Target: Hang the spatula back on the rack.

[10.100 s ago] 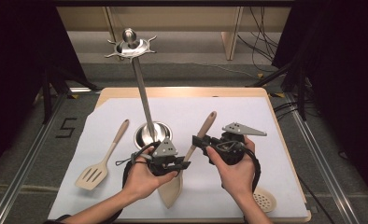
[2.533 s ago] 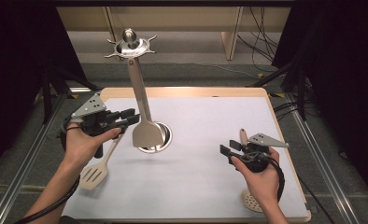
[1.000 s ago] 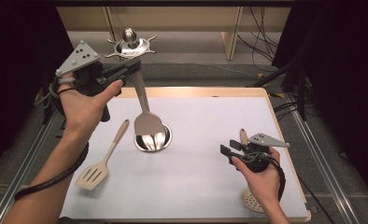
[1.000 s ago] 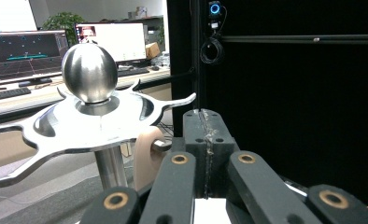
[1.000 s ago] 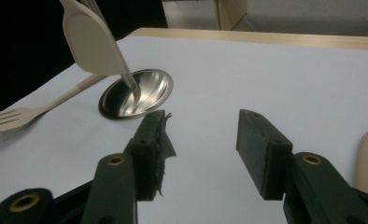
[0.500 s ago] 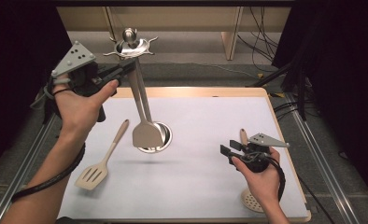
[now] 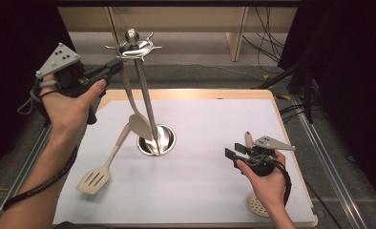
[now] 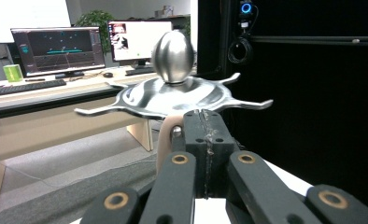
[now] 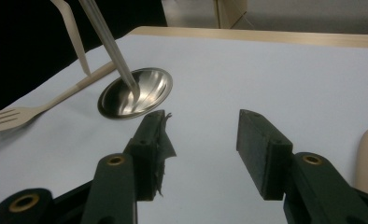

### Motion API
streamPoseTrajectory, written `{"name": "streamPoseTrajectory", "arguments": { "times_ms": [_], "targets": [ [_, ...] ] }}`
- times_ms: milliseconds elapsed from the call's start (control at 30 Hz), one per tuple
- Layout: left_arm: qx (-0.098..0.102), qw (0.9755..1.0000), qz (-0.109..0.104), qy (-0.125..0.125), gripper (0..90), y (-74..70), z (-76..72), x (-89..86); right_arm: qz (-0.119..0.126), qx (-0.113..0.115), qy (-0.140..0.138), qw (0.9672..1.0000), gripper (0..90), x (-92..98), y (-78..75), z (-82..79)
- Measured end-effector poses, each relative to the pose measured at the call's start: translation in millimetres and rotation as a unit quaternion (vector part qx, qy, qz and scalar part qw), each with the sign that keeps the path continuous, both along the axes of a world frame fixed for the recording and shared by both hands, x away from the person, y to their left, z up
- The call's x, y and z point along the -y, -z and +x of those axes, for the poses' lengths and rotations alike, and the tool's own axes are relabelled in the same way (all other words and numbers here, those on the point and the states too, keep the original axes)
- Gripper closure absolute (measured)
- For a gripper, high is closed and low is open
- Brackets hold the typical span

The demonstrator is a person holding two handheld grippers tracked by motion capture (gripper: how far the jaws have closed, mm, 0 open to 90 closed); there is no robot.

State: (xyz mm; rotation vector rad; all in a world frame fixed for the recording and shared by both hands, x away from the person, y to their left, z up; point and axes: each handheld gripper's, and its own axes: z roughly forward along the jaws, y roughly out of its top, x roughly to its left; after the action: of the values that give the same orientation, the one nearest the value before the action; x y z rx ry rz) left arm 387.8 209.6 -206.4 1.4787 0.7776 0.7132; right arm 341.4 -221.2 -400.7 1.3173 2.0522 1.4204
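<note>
Nearest, at the right front of the table (image 7: 291,102), a skimmer (image 7: 258,206) lies with its round slotted head by the near edge and its pale handle running away under the person's right hand (image 7: 267,183). That hand rests low on the white mat (image 7: 210,133) and holds the right gripper (image 7: 231,156) pointing left; the right gripper view shows its 2 jaws standing well apart with bare mat between them, gripping nothing, and the skimmer's handle end lies just to its right. On the left of the mat a slotted turner (image 7: 102,164) lies flat, head near and handle running far and right toward the stand (image 7: 148,102). The stand's round steel base sits about mid-table on the mat, its thin post rises from there, and at the top a dished ring of hooks sits under an egg-shaped knob. At the far left, the left hand (image 7: 71,105) is raised well above the table and holds the left gripper (image 7: 117,66) level, its tip right up at the hook ring. In the left gripper view (image 8: 203,128) the 2 jaws are pressed together, pinching the top end of a pale spoon (image 7: 133,107) handle with its small hole just beside the pads, directly below the ring. The spoon hangs down from the grip beside the post, its bowl just above the base and clear of the mat. I cannot tell whether the handle's hole is over a hook.
</note>
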Motion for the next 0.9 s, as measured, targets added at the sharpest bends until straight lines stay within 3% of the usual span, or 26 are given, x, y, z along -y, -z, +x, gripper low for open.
{"name": "streamPoseTrajectory", "arguments": {
  "times_ms": [367, 400, 667, 767, 900],
  "targets": [
    [-0.005, 0.9998, -0.011, -0.018, 89.6, -0.6, 7.1, -10.8, -0.001, 0.001, -0.001, 1.0, 53.2, -0.3, -0.5, -0.4],
    [-0.012, 0.9996, -0.014, -0.021, 89.6, -0.5, 6.4, -10.8, -0.001, 0.002, -0.002, 1.0, 53.2, -0.4, -0.3, -0.1],
    [0.002, 0.9998, -0.005, -0.019, 89.4, 0.0, 9.5, -12.6, 0.005, -0.001, -0.005, 1.0, 53.1, -0.9, -0.7, -0.7],
    [0.001, 0.9998, -0.007, -0.017, 87.2, 2.1, 5.1, -12.9, -0.001, 0.003, -0.004, 1.0, 53.1, 0.3, -0.5, 0.1],
    [0.005, 0.9998, -0.009, -0.016, 79.9, 8.5, -3.7, -16.3, 0.015, -0.013, 0.001, 0.9998, 53.0, -0.2, -2.0, -2.2]
  ]
}}
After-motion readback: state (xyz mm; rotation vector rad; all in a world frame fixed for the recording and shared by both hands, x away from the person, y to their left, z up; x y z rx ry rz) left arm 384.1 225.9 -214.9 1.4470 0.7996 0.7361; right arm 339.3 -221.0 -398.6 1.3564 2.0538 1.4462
